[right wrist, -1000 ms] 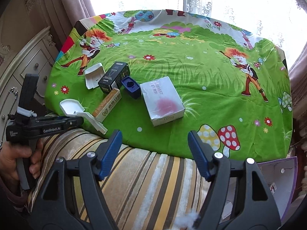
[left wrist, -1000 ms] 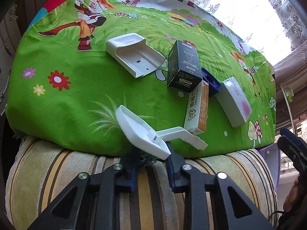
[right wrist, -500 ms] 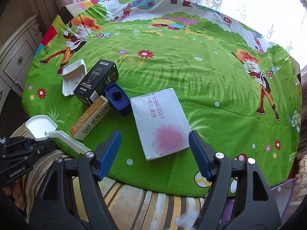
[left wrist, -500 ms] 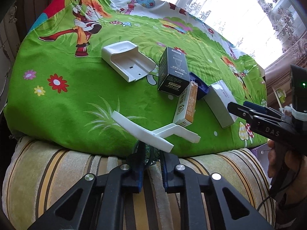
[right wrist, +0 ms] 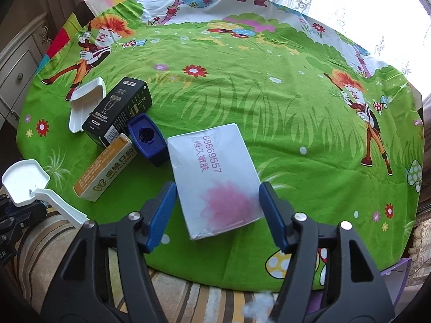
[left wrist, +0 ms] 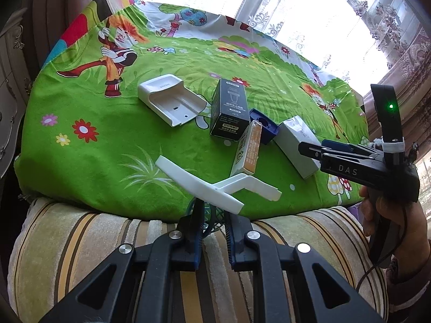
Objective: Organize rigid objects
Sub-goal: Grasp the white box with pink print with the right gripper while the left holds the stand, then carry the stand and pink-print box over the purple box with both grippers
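Observation:
My left gripper (left wrist: 212,215) is shut on a white plastic scoop (left wrist: 204,185), held above the table's near edge; it also shows in the right wrist view (right wrist: 25,183). My right gripper (right wrist: 216,207) is open, its blue pads either side of the near end of a white box with pink print (right wrist: 212,177), not touching it. The right gripper shows in the left wrist view (left wrist: 312,149), over that box (left wrist: 296,148). An orange-and-white carton (right wrist: 106,172), a blue sharpener-like block (right wrist: 147,138), a black box (right wrist: 118,111) and a white plastic holder (right wrist: 83,102) lie in a cluster.
The round table carries a green cartoon cloth (right wrist: 269,94). A striped cushion (left wrist: 107,242) lies below its near edge. A cabinet (right wrist: 16,75) stands at the left and curtained windows (left wrist: 336,13) behind. A purple bag (right wrist: 396,277) sits at the lower right.
My right gripper moved forward over the table to straddle the white box. The scoop in my left gripper tilted edge-on, and the left gripper drew slightly closer to the cluster.

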The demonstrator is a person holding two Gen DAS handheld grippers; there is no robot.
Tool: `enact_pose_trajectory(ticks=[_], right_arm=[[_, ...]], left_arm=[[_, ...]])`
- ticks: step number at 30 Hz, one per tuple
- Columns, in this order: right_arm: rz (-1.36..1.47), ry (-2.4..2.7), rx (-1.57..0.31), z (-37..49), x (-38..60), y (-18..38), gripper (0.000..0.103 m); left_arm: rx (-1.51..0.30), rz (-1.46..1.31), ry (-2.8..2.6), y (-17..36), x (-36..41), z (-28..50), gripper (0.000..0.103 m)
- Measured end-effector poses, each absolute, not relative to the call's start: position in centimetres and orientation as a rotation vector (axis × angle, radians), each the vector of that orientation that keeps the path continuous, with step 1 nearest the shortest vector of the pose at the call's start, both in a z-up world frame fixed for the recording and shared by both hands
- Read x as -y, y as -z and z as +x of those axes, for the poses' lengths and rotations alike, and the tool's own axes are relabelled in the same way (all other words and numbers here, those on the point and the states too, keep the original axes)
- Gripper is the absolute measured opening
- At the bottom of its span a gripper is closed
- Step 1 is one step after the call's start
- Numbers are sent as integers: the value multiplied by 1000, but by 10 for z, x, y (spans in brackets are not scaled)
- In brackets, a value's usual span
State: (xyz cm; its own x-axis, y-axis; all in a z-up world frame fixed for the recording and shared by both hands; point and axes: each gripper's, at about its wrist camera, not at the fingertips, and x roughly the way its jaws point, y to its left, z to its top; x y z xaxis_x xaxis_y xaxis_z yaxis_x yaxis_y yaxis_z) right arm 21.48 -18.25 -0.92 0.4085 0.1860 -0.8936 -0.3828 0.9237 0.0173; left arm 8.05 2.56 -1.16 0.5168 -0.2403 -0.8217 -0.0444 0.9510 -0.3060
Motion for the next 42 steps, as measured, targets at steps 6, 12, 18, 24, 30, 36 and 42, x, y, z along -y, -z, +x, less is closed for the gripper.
enact_pose_trajectory(ticks=[6,12,18,24,30,36,42], right_arm=[[-178,-361,-1108,220,188,14,79],[-168,-371,-1125,223,190,23,77],[-165,-357,-1093,214,195,16,76],[-104,-341,-1029,195,213,-7,75],[-66,-326,-970,170,231,-31,75],[-20,-324,-945,144,247,-44,75],[10,-323,-922,119,262,-55,75]], left_arm=[[-978,-245,105,2,-17,74,15],[-940,-158,110,-9,0,69,15],[-938,-141,105,-10,5,67,15],[-924,-109,102,-15,13,63,15],[-894,-75,100,-26,21,57,15],[-881,-49,111,-32,33,51,15],[-869,-24,138,-39,49,45,15]])
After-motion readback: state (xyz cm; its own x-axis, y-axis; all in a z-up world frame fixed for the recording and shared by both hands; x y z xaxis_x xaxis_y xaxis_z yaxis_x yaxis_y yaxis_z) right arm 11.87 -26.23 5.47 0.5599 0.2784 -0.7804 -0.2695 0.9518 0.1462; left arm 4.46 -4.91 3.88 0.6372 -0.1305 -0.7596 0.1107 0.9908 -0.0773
